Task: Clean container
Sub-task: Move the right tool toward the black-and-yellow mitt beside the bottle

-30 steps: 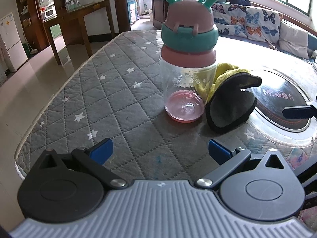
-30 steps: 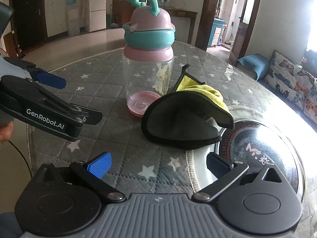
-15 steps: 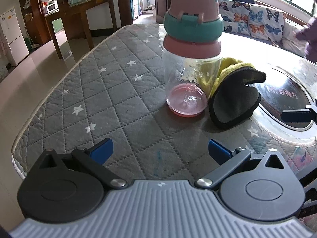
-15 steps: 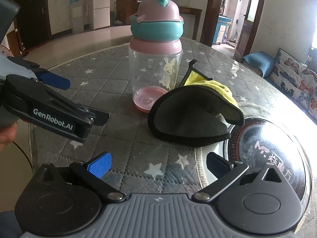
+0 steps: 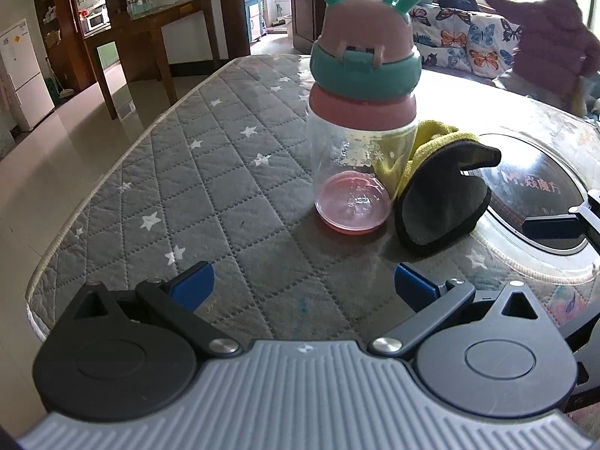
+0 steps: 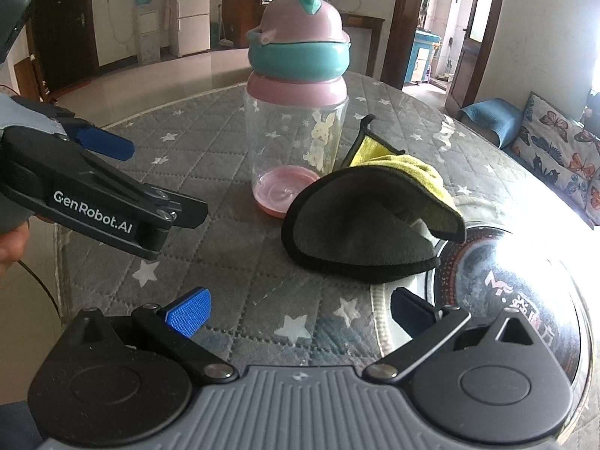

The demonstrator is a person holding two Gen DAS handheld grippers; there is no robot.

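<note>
Right now both my tongs hover low over the bench (image 5: 232,172), which wears a grey quilted cover with white stars. My left tongs (image 5: 303,285) are spread wide, blue pads apart, gripping nothing. My right tongs (image 6: 300,309) are likewise released and empty. Straight ahead stands the container (image 5: 362,127), a clear bottle (image 6: 296,138) with a pink base, upright on the quilt, capped by a pink and teal lid (image 5: 363,60) with teal antlers. There's a pale rabbit print on its clear wall in the right view. Just beside it, on the right, lies the cloth (image 6: 369,221), dark grey with black edging, folded over so a yellow side shows; whether it touches the bottle I can't tell. From the right camera I read "GenRobot.AI" in white on the left tongs' arm (image 6: 93,212). Beyond the cloth a round glass hob (image 6: 517,281) is set into the bench, with a printed "M" and some characters too blurred to read.
</note>
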